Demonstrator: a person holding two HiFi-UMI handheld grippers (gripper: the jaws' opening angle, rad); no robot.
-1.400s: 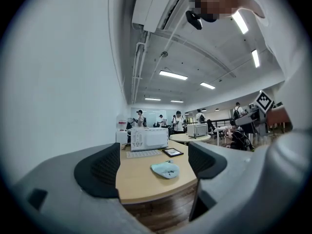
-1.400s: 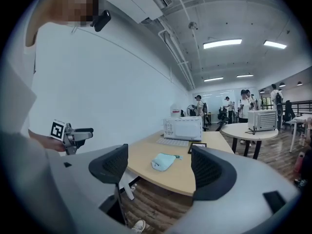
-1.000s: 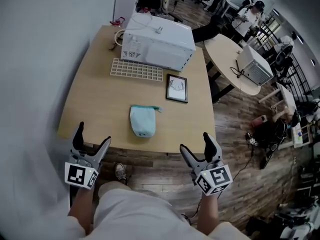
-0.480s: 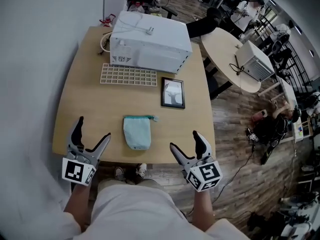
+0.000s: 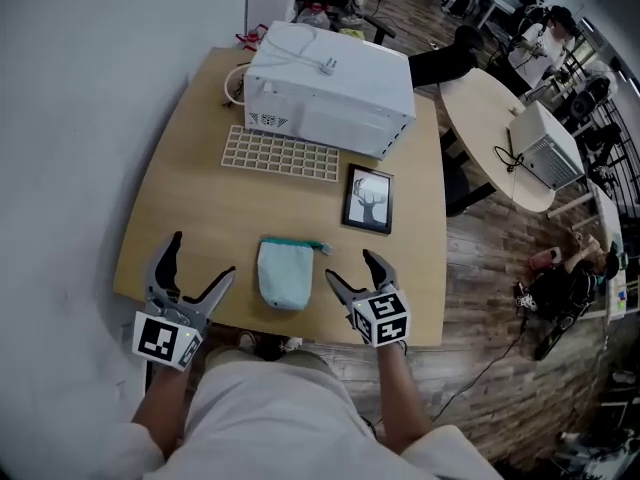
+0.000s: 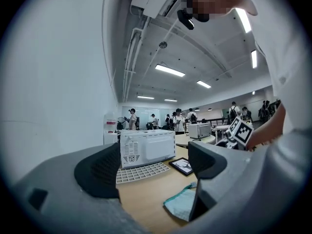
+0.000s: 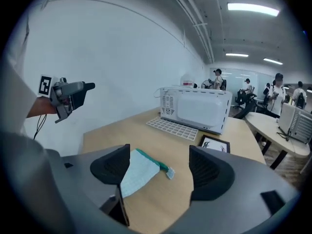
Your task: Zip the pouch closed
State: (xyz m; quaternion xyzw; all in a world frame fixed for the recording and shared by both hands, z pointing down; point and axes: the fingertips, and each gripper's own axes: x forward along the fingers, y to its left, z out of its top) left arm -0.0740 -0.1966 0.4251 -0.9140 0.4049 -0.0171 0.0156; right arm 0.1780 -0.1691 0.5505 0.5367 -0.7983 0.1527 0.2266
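The pale-blue pouch (image 5: 285,273) lies flat on the surface (image 5: 195,193) near my edge. Its teal zipper edge (image 5: 292,241) faces away from me, with the pull tab (image 5: 322,249) at its right corner. My right gripper (image 5: 349,266) is just beside it, jaws wide and empty, though they have just been closing slightly. My left gripper (image 5: 205,254) gapes empty on the other side. I should brace the fabric with the left, pinch only the tab, and draw straight along the teeth.

Microwave (image 5: 330,88), grid tray (image 5: 280,155), framed picture (image 5: 368,199)
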